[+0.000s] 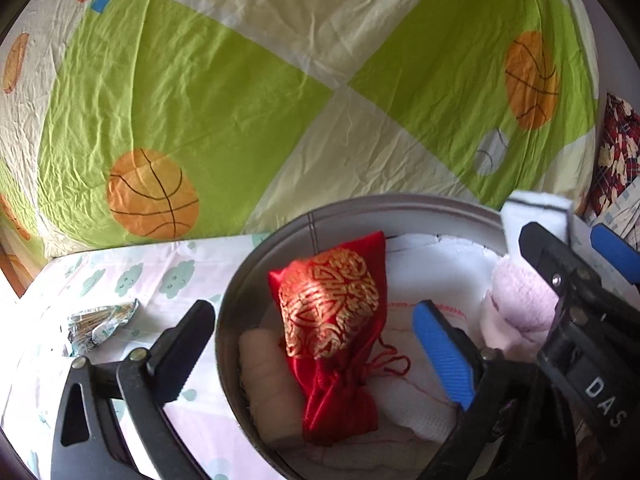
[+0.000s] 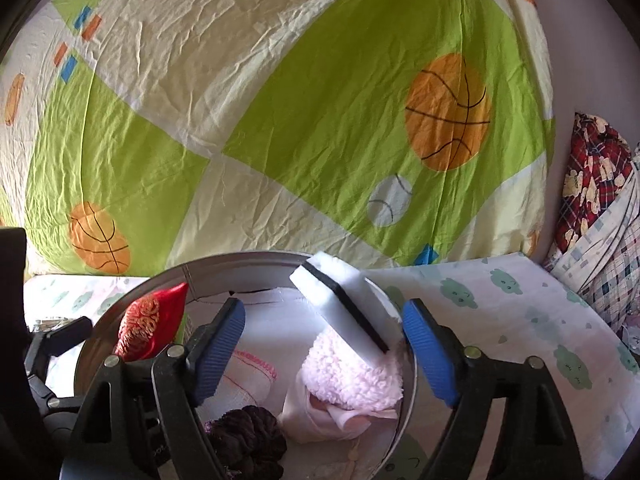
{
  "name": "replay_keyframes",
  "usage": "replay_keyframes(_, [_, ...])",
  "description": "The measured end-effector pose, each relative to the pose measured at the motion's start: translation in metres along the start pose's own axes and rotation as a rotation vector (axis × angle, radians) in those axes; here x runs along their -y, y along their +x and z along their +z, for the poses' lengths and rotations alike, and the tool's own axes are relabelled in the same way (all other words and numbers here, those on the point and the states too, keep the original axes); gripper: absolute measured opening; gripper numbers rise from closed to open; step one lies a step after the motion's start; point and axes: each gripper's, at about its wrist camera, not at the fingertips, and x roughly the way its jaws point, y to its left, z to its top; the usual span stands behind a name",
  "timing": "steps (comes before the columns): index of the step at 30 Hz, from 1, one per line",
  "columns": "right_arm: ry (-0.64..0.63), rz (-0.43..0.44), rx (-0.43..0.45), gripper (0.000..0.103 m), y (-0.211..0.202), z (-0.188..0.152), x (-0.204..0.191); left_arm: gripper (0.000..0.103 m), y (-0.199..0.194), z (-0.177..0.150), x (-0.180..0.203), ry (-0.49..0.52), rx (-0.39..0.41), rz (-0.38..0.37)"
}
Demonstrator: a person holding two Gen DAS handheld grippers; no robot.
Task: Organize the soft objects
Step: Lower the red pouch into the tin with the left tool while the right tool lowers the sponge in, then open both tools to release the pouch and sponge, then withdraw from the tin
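Observation:
A round grey metal tub [image 1: 256,276] [image 2: 120,312] sits on the bed and holds soft things. In it lie a red and gold drawstring pouch [image 1: 332,320] [image 2: 144,324], a beige sponge [image 1: 266,380], white cloths [image 1: 424,276], a fluffy pink item [image 1: 516,300] [image 2: 352,372], a dark purple scrunchie [image 2: 248,436] and a white sponge with a black stripe [image 2: 344,300] leaning on the rim. My left gripper [image 1: 316,348] is open over the pouch. My right gripper [image 2: 324,348] is open and empty over the pink item and the white sponge.
A green and cream quilt with basketball prints [image 1: 240,80] [image 2: 280,120] rises behind the tub. A crumpled foil wrapper [image 1: 100,324] lies left of the tub on the cloud-print sheet [image 2: 520,320]. Plaid bedding [image 2: 592,184] is piled at the right.

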Motion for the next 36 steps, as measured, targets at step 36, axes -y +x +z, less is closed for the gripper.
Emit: replay_keyframes(36, [0.074,-0.069,0.244,0.083,-0.052,-0.012,-0.01,0.103,-0.028,-0.027,-0.059,0.011,0.109,0.113])
